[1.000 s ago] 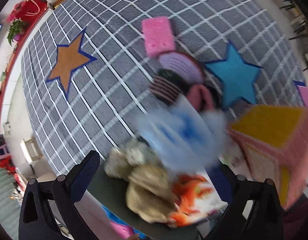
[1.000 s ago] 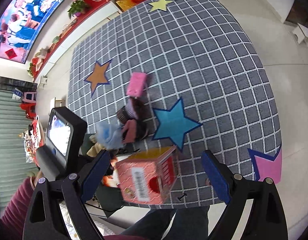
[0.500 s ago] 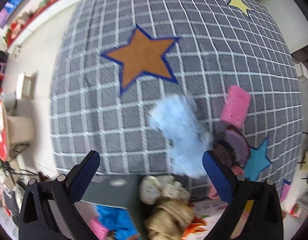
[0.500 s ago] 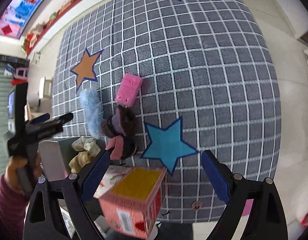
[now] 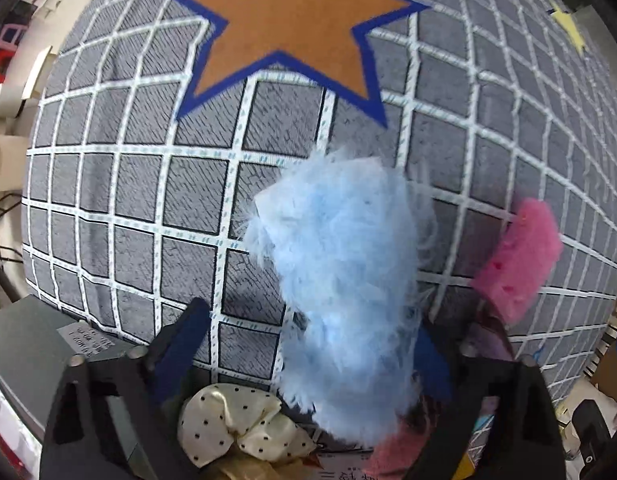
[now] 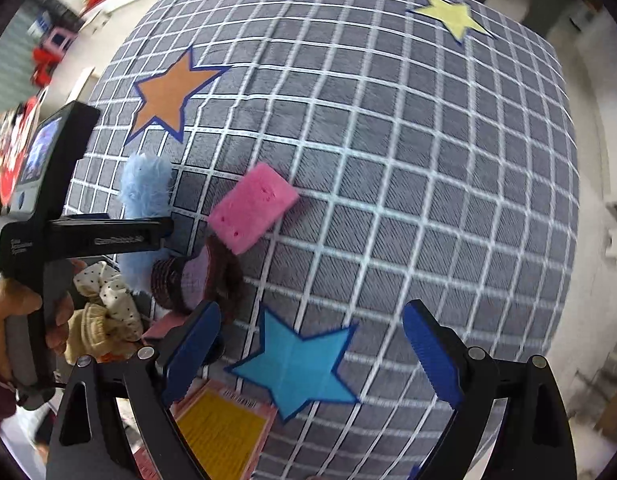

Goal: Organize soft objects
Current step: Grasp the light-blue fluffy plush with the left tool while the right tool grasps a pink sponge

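Observation:
A fluffy light-blue strip (image 5: 348, 280) lies on the grey checked mat (image 5: 128, 184), between the jaws of my left gripper (image 5: 308, 344), which is open around its near end. It also shows in the right wrist view (image 6: 144, 192). A pink sponge (image 6: 252, 206) lies to its right, also in the left wrist view (image 5: 520, 264). Dark round knitted pads (image 6: 196, 276) lie below the sponge. A cream dotted scrunchie (image 5: 232, 424) and a beige soft piece (image 6: 88, 332) sit near the mat's edge. My right gripper (image 6: 312, 352) is open and empty above a blue star (image 6: 296, 364).
An orange star (image 5: 292, 28) and a yellow star (image 6: 452, 14) mark the mat. A pink and yellow box (image 6: 220, 432) stands under my right gripper. A grey box (image 5: 24, 344) sits at the mat's near left edge. Furniture stands beyond the mat.
My left gripper has dropped low to the mat and closed in on the blue fluffy strip, which now lies between its jaws. My right gripper has also moved lower.

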The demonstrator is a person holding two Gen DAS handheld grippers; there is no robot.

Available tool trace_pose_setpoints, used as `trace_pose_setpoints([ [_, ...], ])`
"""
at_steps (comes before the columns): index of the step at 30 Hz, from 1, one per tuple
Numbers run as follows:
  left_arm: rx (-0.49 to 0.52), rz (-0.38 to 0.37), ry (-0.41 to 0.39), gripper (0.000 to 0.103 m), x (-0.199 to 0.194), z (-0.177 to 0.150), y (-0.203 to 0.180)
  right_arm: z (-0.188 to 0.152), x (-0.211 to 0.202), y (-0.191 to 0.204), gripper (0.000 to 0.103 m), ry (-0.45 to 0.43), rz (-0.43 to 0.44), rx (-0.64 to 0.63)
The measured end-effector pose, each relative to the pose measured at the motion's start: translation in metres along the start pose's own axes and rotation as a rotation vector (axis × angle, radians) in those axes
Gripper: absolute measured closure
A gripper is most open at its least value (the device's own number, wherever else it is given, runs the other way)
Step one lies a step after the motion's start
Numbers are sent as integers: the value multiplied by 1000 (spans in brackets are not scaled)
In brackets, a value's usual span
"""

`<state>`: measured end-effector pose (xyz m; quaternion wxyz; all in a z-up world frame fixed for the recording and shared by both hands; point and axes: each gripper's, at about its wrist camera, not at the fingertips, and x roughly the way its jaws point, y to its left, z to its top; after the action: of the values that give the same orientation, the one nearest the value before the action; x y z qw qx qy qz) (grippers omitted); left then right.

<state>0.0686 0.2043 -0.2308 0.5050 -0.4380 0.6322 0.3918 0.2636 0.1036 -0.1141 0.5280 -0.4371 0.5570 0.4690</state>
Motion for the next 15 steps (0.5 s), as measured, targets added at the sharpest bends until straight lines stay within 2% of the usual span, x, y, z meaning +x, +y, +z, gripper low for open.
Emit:
trace_pose_setpoints([
  [2,-12,-22,5,18,4,0,1,9,7,9,10,-13,-8,-79],
  [4,-5,-42,-3,31,2,1,0,17,15,19,10,-17,-24,-141],
  [5,6,-38,-24,53,-3,0,0,20,19,23,10,-17,-27,-169],
  [6,13,-39,-36,80,-7,0,1,24,24,27,10,-15,-29,-193],
  [10,-41,-71,-89,79,-29,-4,19,41,46,42,10,-1,-27,-250],
  [15,-34,-69,-180,79,-62,-17,28,58,76,62,10,22,-21,-321],
])
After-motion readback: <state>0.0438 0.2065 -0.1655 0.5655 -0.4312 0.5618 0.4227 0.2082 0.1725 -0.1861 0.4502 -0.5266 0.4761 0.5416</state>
